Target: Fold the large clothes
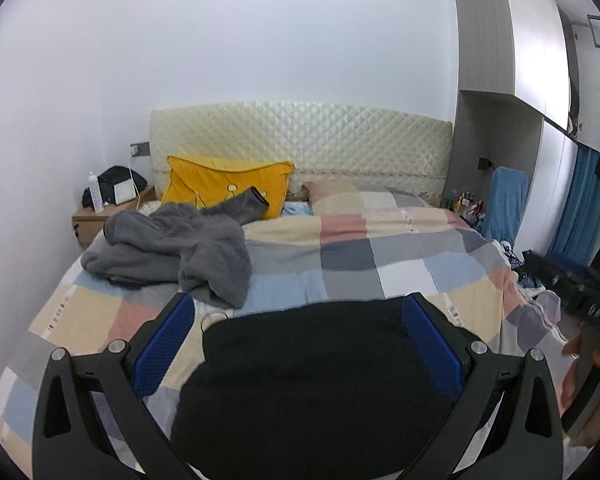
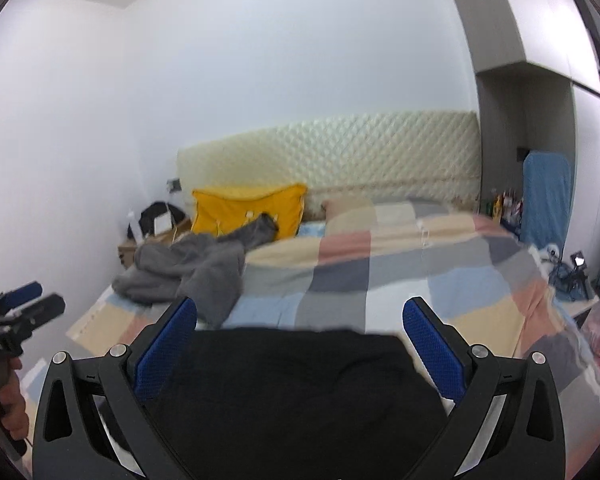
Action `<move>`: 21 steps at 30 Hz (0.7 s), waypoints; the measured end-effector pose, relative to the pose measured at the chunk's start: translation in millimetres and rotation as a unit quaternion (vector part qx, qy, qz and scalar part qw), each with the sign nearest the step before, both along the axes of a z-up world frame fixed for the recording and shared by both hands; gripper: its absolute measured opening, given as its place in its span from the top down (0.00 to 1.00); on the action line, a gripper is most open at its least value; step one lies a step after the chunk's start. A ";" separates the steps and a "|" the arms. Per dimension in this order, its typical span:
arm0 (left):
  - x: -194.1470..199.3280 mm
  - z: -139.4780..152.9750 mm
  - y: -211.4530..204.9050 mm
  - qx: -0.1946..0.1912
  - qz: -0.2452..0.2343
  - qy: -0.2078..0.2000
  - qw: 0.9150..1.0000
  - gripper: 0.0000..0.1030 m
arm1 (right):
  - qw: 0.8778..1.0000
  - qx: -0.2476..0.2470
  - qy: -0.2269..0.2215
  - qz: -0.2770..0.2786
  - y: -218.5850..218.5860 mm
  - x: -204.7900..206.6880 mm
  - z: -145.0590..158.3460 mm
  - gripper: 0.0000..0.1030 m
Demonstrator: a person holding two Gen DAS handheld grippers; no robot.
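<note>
Both the left gripper (image 1: 298, 322) and right gripper (image 2: 300, 324) gape wide, holding nothing; the black garment (image 1: 312, 384) lies bunched on the checked quilt (image 1: 352, 256); a careless pinch could snag that too.

No readable writing anywhere in the room

Faint white marks sit on the dark body of the right gripper (image 1: 572, 292) seen at the edge of the left wrist view — too small and blurred to make out, letters or numbers alike.
</note>
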State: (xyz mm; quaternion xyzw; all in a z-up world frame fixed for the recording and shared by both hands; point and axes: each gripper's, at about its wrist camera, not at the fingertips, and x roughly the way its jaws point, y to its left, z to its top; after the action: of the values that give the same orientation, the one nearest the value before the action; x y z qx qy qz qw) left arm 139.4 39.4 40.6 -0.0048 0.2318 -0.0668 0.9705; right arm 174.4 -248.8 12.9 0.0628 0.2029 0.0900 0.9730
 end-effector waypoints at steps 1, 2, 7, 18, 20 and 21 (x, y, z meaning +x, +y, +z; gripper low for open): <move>2.2 -12.0 -0.4 -0.003 -0.002 0.004 1.000 0.00 | 1.000 0.000 0.015 0.009 4.2 2.1 -15.8 0.00; 5.1 -28.7 -0.9 -0.011 -0.009 0.007 1.000 0.00 | 0.999 0.002 0.029 0.018 7.8 4.3 -33.1 0.00; 33.9 -122.0 -2.3 0.046 0.016 0.081 0.995 0.00 | 0.993 0.006 0.108 0.038 14.1 13.8 -114.3 0.00; 45.0 -167.1 131.7 -0.043 -0.016 0.207 0.977 0.00 | 0.979 0.018 0.198 -0.044 -83.1 37.3 -183.9 0.05; 45.3 -173.8 144.8 -0.086 -0.058 0.228 0.968 0.00 | 0.975 0.031 0.217 -0.048 -97.6 49.5 -188.3 0.05; 45.9 -178.0 147.7 -0.094 -0.072 0.237 0.964 0.00 | 0.973 0.037 0.224 -0.044 -102.2 53.4 -190.4 0.05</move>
State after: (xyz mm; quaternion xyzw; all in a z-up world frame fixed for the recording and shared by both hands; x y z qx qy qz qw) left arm 185.2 187.2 -137.4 -0.0945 0.4474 -0.1549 0.8757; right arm 227.8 -351.0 -177.5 0.1261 0.4088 0.0380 0.9030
